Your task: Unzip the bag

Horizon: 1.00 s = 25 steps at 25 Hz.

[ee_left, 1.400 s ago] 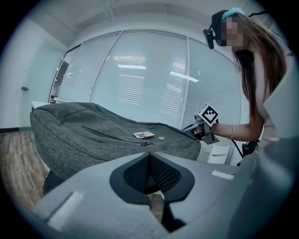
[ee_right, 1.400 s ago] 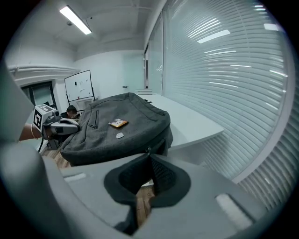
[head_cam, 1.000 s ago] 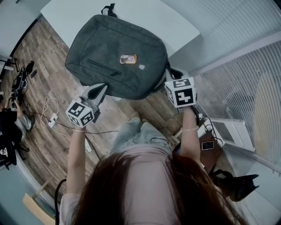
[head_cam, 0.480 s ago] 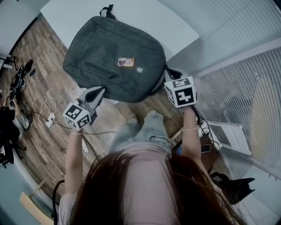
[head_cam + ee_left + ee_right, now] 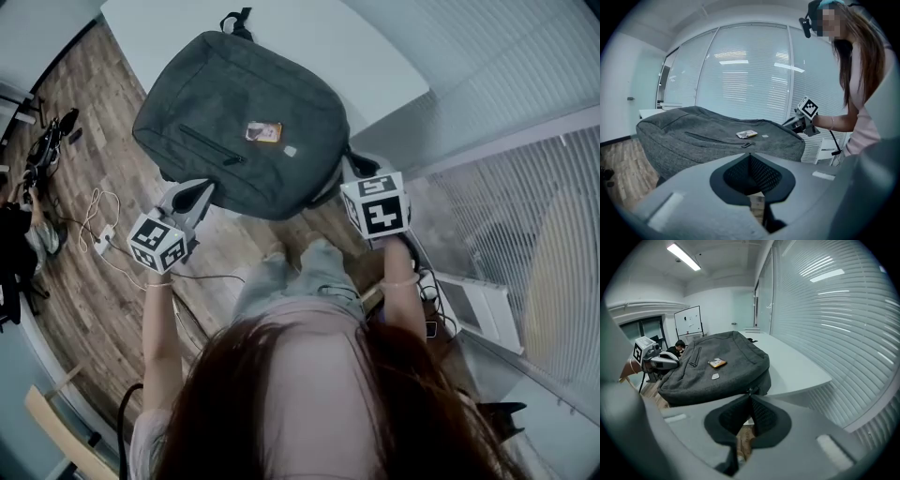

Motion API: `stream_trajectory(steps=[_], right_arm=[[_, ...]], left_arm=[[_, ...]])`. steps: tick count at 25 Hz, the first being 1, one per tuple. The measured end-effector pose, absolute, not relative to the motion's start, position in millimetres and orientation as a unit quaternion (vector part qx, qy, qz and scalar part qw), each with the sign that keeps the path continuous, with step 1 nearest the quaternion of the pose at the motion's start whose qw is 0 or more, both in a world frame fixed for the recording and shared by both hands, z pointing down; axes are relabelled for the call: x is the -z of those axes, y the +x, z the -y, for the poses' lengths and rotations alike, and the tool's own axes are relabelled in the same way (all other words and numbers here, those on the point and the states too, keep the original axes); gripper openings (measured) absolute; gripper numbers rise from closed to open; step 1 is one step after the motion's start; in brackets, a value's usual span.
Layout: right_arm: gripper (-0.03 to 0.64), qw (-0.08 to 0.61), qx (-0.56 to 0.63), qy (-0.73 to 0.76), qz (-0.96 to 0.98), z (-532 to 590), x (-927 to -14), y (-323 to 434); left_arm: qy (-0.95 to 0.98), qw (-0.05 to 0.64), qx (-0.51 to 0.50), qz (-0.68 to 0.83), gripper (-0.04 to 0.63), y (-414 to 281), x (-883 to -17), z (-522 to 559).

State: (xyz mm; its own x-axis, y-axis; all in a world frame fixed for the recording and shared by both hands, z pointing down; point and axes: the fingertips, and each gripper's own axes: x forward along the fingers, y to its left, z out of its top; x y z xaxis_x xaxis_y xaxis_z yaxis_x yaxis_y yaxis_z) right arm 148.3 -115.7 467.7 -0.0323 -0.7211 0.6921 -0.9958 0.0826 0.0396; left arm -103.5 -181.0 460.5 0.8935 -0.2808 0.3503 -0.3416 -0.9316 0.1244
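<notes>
A dark grey backpack (image 5: 246,131) lies flat on the white table (image 5: 319,42), with its near edge hanging over the table's edge. A closed front-pocket zipper (image 5: 717,139) and an orange label (image 5: 262,131) show on its top face. My left gripper (image 5: 200,190) is shut and empty, with its tips just short of the bag's near left edge. My right gripper (image 5: 351,172) is also shut, its tips (image 5: 750,393) at the bag's near right corner. A small dark tab (image 5: 750,389) sits right at those tips; I cannot tell whether it is pinched.
Below the table is wooden floor with white cables (image 5: 103,230) at the left and a white flat device (image 5: 473,305) at the right. Window blinds (image 5: 525,141) run along the right side. A seated person (image 5: 678,347) is far off beyond the bag.
The left gripper has tilted slightly, and both grippers stay by the bag's near edge. The head view has shifted a little. The bag has not moved on the table.
</notes>
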Motion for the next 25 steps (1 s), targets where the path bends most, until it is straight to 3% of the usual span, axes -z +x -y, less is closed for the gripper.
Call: stream_trajectory(steps=[22, 25], right_arm=[[0.012, 0.247, -0.211, 0.593, 0.736, 114.5, -466.8, 145.3], [0.011, 0.249, -0.205, 0.583, 0.746, 114.3, -467.7, 146.0]], left_arm=[[0.961, 0.067, -0.170, 0.209, 0.014, -30.0, -405.0, 143.8], [0.961, 0.071, -0.183, 0.195, 0.060, -13.7, -403.1, 134.7]])
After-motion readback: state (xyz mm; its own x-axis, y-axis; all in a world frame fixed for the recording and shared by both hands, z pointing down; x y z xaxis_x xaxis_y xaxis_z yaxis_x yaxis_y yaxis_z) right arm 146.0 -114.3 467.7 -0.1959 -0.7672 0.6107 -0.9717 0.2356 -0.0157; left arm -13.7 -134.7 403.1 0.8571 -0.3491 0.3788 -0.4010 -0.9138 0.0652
